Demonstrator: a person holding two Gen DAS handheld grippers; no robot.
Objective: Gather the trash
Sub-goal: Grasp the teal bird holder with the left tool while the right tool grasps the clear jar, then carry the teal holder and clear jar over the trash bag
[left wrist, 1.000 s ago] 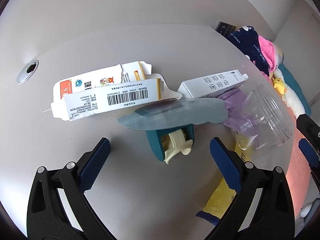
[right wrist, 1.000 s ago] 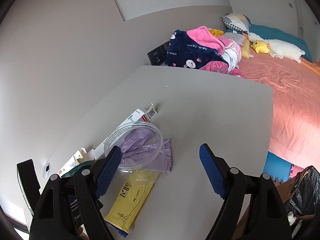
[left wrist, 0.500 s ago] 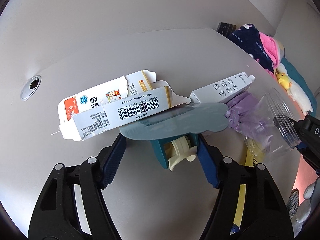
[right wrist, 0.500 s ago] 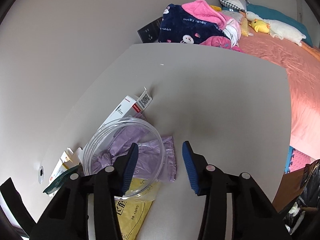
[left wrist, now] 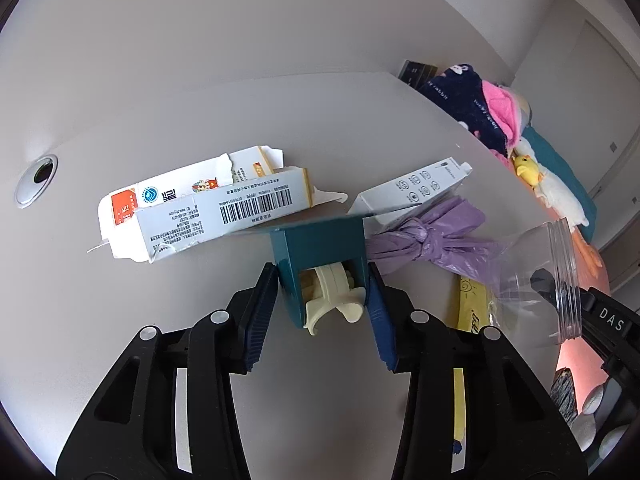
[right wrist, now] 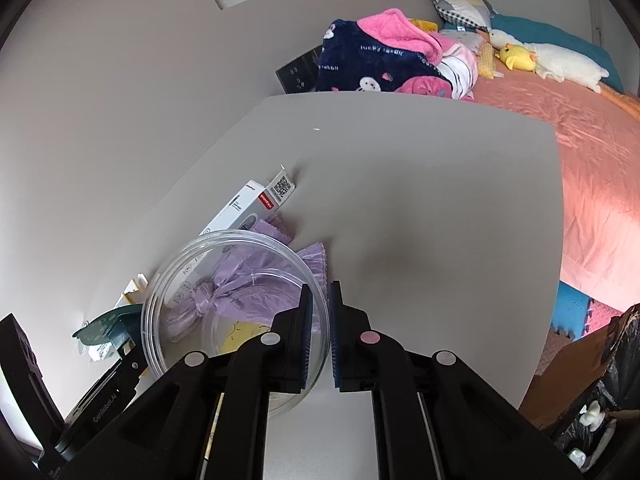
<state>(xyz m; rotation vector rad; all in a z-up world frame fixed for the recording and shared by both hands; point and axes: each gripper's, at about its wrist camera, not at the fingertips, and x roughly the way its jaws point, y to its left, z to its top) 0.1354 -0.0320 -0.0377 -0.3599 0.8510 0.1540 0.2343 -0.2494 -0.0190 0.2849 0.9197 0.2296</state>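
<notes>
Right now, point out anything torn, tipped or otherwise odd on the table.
The carton at the left is ripped open, its top edge ragged and flaps splayed. The clear cup is tipped on its side, its rim pinched by the right gripper. The purple bag is knotted and crumpled beside it.

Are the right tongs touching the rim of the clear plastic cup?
Touching. In the right wrist view the right tongs pinch the clear plastic cup rim, one pad inside, one outside.

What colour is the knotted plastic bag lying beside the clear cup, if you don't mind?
Light purple; the knotted plastic bag shows best in the left wrist view.
</notes>
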